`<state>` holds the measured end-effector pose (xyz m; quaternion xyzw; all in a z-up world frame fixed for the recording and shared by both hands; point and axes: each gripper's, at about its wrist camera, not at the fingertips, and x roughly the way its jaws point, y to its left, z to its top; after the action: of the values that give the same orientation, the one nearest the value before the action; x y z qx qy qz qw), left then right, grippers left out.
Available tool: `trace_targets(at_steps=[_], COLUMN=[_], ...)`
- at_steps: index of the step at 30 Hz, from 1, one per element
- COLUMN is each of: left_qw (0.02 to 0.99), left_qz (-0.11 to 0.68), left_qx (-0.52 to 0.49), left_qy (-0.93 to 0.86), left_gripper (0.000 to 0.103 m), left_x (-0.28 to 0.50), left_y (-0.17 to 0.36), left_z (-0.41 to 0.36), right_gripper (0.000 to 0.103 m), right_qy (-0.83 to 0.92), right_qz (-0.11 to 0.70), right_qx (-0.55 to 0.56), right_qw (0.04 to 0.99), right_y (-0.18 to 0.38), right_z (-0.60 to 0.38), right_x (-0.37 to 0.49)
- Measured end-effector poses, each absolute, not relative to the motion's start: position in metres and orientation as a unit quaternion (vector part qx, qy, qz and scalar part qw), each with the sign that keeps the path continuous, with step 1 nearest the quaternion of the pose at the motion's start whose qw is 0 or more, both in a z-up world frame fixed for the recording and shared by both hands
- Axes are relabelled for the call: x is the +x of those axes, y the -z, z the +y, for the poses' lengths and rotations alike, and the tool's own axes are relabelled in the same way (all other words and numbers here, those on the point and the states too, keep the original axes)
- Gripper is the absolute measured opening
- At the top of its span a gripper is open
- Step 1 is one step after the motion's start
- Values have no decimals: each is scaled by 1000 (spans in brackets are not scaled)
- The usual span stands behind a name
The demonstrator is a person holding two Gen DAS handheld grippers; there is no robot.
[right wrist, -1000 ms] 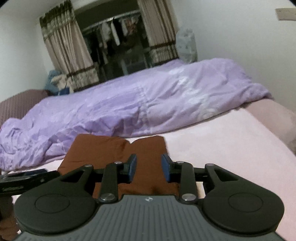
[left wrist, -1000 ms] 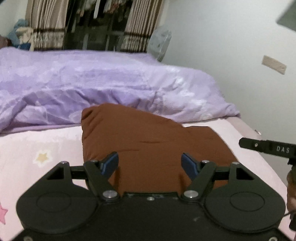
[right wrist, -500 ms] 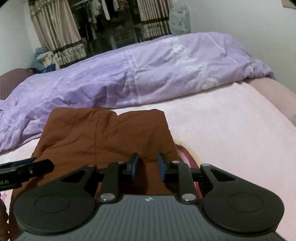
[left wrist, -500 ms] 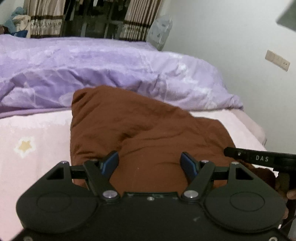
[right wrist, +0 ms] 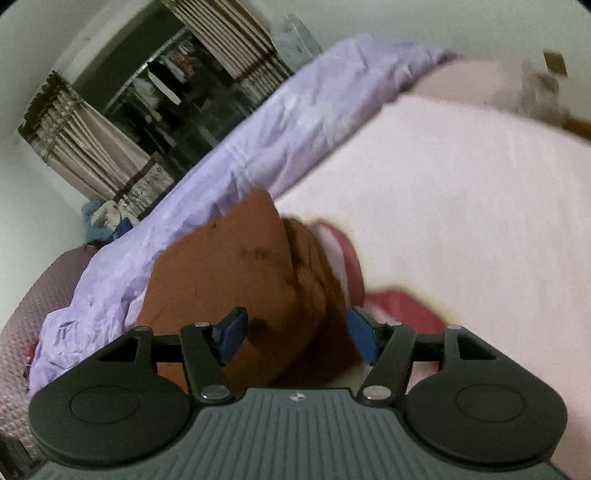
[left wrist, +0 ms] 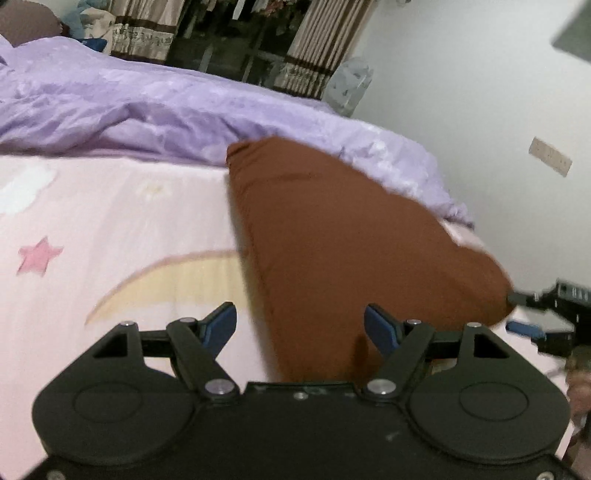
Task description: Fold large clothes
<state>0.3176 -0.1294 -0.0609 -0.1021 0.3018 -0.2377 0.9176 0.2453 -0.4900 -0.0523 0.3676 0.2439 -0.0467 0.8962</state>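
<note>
A brown garment [left wrist: 332, 240] lies folded on the pink bed sheet [left wrist: 110, 221]. My left gripper [left wrist: 301, 326] hangs low over the garment's near left edge. Its jaws are opening, the blue pads are wide apart, and the cloth lies under them unpressed. The right gripper [left wrist: 521, 312] shows at the garment's right corner. In the tilted, blurred right wrist view, my right gripper [right wrist: 297, 336] has its jaws opening wide. The bunched brown garment [right wrist: 229, 273] sits between its pads, and neither pad presses on it.
A rumpled purple duvet [left wrist: 147, 110] runs along the far side of the bed, right behind the garment. Striped curtains [left wrist: 147, 33] and a dark wardrobe stand beyond it. A white wall with a socket plate [left wrist: 550, 160] closes the right side. A hand [left wrist: 580, 387] shows at the right edge.
The right jaws were nearly shut over the garment's edge and now stand wide, and that view has rolled sideways. The left view has swung left and lower, so the garment now sits to its right.
</note>
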Motion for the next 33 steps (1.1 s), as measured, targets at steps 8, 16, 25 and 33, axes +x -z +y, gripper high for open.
trace_targets(at_steps=[8, 16, 25, 33], left_qw=[917, 933, 922, 910], left_qz=[318, 301, 319, 340], left_qx=[-68, -86, -146, -154], left_qy=[233, 177, 164, 181], left_gripper=[77, 41, 40, 44], left_x=[304, 305, 314, 315], left_y=[88, 87, 96, 103], left_z=[-165, -154, -130, -129], right_gripper=[74, 26, 19, 23], right_qy=[50, 51, 34, 12], right_qz=[250, 241, 228, 230], right_qx=[390, 387, 378, 435], right_qw=[885, 888, 897, 870], right_y=[59, 57, 60, 110], right_z=[-479, -471, -470, -486], right_x=[271, 280, 283, 279])
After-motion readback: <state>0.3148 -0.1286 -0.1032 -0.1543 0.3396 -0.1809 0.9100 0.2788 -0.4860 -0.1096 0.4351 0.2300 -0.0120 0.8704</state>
